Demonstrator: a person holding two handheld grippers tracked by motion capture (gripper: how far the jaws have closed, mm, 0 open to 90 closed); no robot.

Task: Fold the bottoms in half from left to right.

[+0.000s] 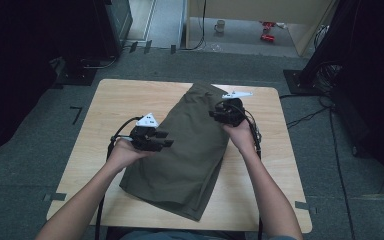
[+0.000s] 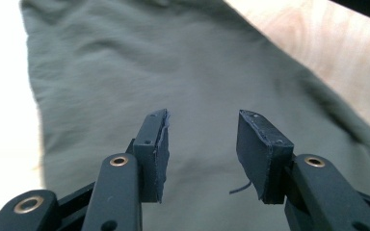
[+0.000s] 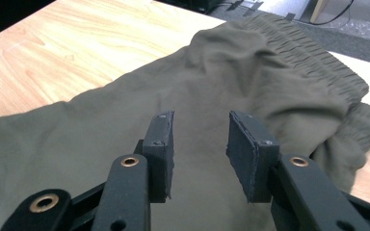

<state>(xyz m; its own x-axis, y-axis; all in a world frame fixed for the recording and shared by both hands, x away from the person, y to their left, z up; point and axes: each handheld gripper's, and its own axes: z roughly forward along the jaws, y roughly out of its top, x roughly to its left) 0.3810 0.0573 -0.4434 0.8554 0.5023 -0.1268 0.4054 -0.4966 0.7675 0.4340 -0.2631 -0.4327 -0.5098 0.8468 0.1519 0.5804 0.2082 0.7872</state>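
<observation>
Soft olive shorts (image 1: 190,150), elastic-gathered waistband, lie folded on pale woodgrain table (image 1: 95,150).

Both forearms reach in from below; the left gripper (image 1: 161,140) and right gripper (image 1: 218,114) hover with jaws parted (nothing pinched between).

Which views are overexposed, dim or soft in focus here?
High view: dim overall, dark edges. Left gripper view: table beside the shorts blown out white, far cloth soft. Right gripper view: evenly lit, wood grain clear, near cloth slightly soft.
</observation>
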